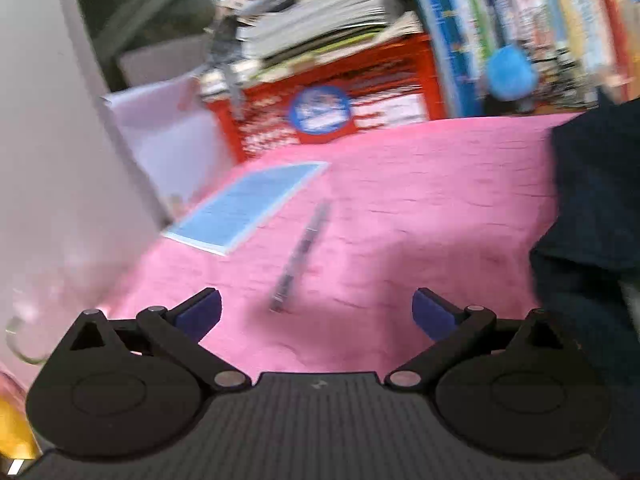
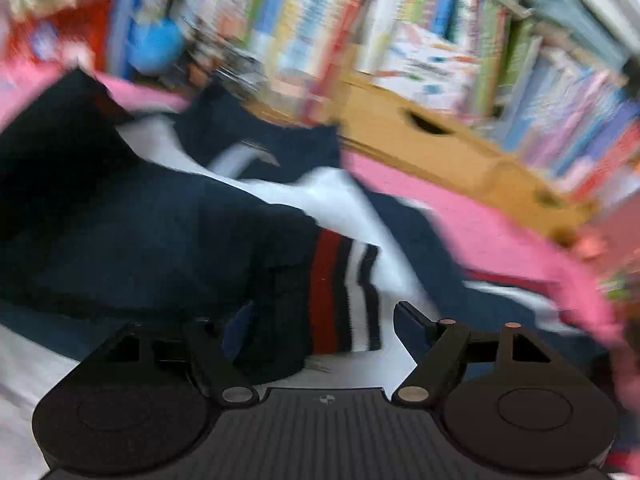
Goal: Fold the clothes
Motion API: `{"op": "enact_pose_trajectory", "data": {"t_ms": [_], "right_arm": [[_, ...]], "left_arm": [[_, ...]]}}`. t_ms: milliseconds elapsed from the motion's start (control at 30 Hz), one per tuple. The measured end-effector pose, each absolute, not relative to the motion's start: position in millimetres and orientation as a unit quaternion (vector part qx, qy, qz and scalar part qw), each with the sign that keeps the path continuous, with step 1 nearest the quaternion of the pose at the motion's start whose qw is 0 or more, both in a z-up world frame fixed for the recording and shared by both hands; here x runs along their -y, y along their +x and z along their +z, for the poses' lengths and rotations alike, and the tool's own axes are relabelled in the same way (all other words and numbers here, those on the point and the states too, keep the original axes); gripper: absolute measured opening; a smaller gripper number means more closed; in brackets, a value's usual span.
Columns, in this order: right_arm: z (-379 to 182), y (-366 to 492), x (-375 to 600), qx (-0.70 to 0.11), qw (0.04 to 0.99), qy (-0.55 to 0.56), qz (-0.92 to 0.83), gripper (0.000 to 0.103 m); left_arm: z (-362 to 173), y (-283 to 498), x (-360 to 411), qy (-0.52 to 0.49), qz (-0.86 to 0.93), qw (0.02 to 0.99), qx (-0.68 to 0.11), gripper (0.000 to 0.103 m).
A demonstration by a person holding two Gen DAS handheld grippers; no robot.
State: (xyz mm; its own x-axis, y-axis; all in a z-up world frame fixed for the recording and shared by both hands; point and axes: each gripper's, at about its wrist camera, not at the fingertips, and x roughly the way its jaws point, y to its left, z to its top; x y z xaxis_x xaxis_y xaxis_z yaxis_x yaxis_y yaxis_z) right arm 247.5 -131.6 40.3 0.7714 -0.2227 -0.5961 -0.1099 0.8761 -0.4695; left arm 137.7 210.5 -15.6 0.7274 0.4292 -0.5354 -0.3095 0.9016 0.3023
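with both claws wide and empty, lower the right claw (image 2: 320, 320) onto the navy, white and red-striped garment (image 2: 168, 240) heaped on the pink-covered bench (image 1: 400, 200). pinch a single edge near the striped cuff (image 2: 344, 292), not the bunched layers. keep the left claw (image 1: 316, 308) clear of the pen (image 1: 300, 256) while crossing to the dark cloth at its right.
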Motion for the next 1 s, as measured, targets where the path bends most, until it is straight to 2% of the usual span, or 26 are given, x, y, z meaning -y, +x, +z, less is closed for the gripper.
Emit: {"op": "enact_pose_trajectory", "data": {"t_ms": [67, 167, 233, 300, 333, 400, 533, 667, 800, 900, 967, 1000], "right_arm": [[54.8, 237.2, 129.6, -0.305, 0.913, -0.268, -0.051, 0.077], [87.0, 226.6, 111.8, -0.259, 0.936, -0.237, 0.000, 0.087], [100.3, 231.4, 85.8, -0.252, 0.943, -0.206, 0.066, 0.089], [100.6, 244.8, 56.9, -0.279, 0.934, -0.170, 0.141, 0.081], [96.9, 253.7, 40.7, -0.301, 0.925, -0.150, 0.178, 0.064], [80.3, 273.7, 6.6, -0.343, 0.903, -0.146, 0.214, 0.049], [39.7, 311.2, -54.7, -0.370, 0.881, -0.211, 0.207, 0.037], [36.5, 344.6, -89.5, -0.356, 0.889, -0.183, 0.220, 0.035], [35.8, 384.0, -109.9, -0.351, 0.887, -0.083, 0.289, 0.036], [51.7, 384.9, -100.9, -0.333, 0.895, -0.016, 0.297, 0.044], [67.0, 375.1, -84.2, -0.313, 0.903, 0.000, 0.293, 0.065], [77.1, 365.6, -71.6, -0.299, 0.911, -0.007, 0.284, 0.069]], "left_arm": [[-4.8, 124.5, -200.1, 0.092, 0.154, 0.940, -0.289, 0.102], [15.1, 106.6, -182.7, 0.063, 0.054, 0.965, -0.250, 0.103], [19.8, 105.9, -171.9, 0.052, -0.014, 0.968, -0.244, 0.103], [11.7, 115.9, -161.1, 0.066, -0.023, 0.966, -0.248, 0.103], [5.1, 122.9, -158.0, 0.073, -0.014, 0.965, -0.253, 0.103], [-8.4, 136.0, -157.4, 0.076, 0.008, 0.961, -0.265, 0.103], [-18.9, 145.3, -170.9, 0.032, 0.014, 0.952, -0.303, 0.103], [-27.5, 155.3, -196.6, -0.052, -0.007, 0.941, -0.334, 0.103], [-30.4, 149.1, -209.5, -0.098, -0.020, 0.943, -0.316, 0.102], [-30.9, 146.7, -210.2, -0.104, -0.020, 0.944, -0.313, 0.102], [-30.4, 145.9, -210.4, -0.104, -0.019, 0.944, -0.312, 0.103], [-30.1, 145.8, -210.7, -0.103, -0.019, 0.944, -0.312, 0.103]]}}
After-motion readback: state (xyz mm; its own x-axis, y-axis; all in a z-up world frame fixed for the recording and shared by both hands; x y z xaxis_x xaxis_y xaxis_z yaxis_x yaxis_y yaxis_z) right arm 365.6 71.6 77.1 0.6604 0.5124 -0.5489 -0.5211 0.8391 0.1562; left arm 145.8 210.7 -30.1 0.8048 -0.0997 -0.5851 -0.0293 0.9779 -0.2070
